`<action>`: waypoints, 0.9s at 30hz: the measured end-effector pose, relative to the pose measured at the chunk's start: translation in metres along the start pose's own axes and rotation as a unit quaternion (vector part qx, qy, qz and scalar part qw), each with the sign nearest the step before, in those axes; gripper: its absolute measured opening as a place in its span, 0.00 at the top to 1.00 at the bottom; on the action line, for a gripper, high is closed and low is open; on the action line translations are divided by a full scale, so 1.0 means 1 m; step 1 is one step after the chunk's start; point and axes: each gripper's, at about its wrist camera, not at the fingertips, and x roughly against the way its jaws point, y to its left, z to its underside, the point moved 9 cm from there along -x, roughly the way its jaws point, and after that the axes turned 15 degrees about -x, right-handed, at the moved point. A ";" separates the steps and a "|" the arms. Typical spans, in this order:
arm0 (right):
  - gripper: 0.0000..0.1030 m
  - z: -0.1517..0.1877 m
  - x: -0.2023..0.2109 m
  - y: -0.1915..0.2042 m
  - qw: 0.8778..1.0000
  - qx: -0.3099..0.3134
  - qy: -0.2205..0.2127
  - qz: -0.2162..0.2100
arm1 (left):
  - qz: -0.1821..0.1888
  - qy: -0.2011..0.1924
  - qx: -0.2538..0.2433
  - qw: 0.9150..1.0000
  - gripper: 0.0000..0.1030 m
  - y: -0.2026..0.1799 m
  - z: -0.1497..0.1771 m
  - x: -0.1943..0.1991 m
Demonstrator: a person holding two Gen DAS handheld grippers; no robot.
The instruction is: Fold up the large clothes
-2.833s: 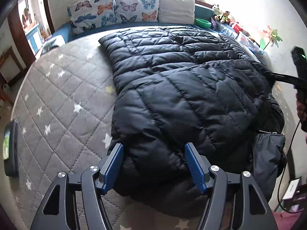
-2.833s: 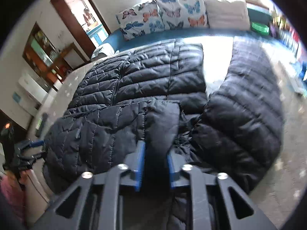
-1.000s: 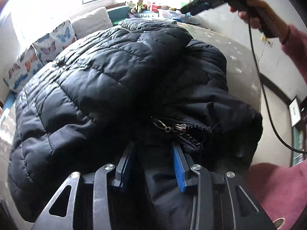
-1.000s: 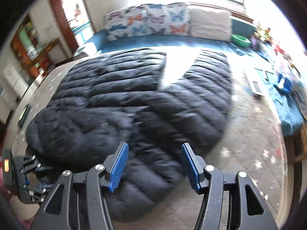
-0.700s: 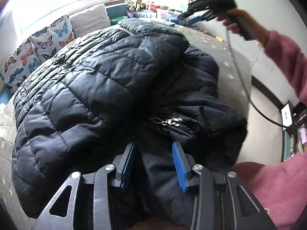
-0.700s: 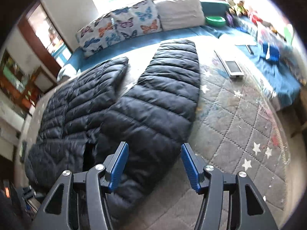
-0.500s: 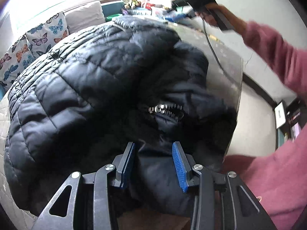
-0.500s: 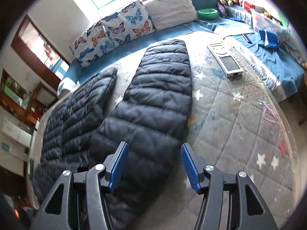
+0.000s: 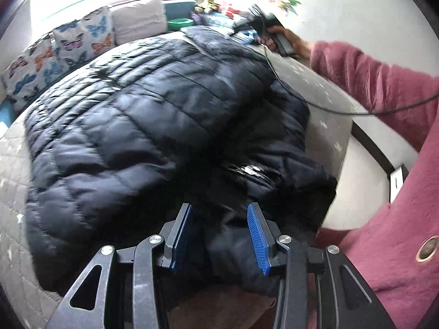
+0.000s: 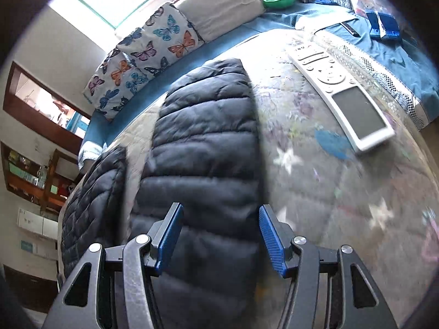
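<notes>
L gripper [image 9: 219, 231] hangs over the near hem of the coat [image 9: 142, 126], jaws about a third apart. A fold of dark fabric sits between the blue pads [image 9: 257, 235], but whether they press on it I can't tell; there's a gap showing on the right pad's side. Zip [image 9: 251, 170] lies just ahead of the jaws, blurry. Rest of the coat spreads out ahead and to the left of the jaws across the bed [image 9: 323, 93]. Beyond the jaws, up right, a hand [image 9: 288, 41] in a pink sleeve [image 9: 365, 76] holds the other tool, cable [image 9: 315, 101] trailing back over the bed.

R gripper [image 10: 221, 235] now: jaws roughly half open, nothing clamped. The coat's sleeve [image 10: 203, 148] runs straight ahead from between the jaws, lying flat on the bed; pads stand either side of it, apart from the fabric as far as I can tell. Coat body sits off left of the jaws. Right of the jaws, ahead, a white remote [image 10: 345, 101] lies on the quilt. Far ahead, butterfly pillows [image 10: 142, 63] and a green bowl [image 10: 278, 0].
</notes>
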 end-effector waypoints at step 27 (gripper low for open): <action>0.86 0.072 0.180 0.155 0.973 0.169 -0.116 -0.107 | -0.119 -0.060 0.190 0.973 0.50 0.113 0.045 0.077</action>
